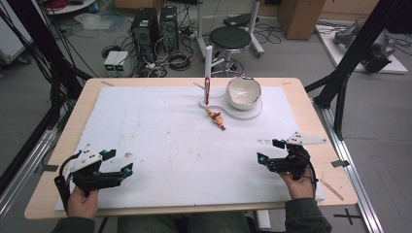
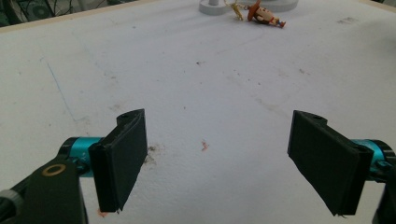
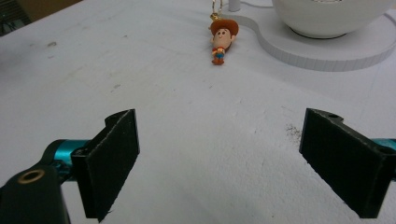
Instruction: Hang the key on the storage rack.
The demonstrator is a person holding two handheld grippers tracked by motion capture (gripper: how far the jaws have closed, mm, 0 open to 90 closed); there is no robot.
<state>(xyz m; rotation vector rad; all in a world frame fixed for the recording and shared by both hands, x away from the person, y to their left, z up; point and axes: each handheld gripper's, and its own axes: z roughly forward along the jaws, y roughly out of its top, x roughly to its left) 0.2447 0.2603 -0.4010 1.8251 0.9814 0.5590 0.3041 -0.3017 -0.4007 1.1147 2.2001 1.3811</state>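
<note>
A small cowboy figure keychain (image 1: 216,118) lies flat on the white mat (image 1: 160,141), just in front of a white stand base (image 1: 243,114). The stand holds a white bowl (image 1: 243,92) and a white post with a red strip (image 1: 208,82). The figure (image 3: 219,41) lies well ahead in the right gripper view, and the same figure (image 2: 264,15) sits far off in the left gripper view. My left gripper (image 1: 117,162) rests near the mat's front left, open and holding nothing. My right gripper (image 1: 270,150) rests at the front right, open, with nothing between its jaws.
The mat covers most of a wooden table (image 1: 58,160). Behind the table stand a black stool (image 1: 230,39), computer towers (image 1: 154,29) and loose cables on the floor. Black frame struts (image 1: 342,82) rise at the table's right side.
</note>
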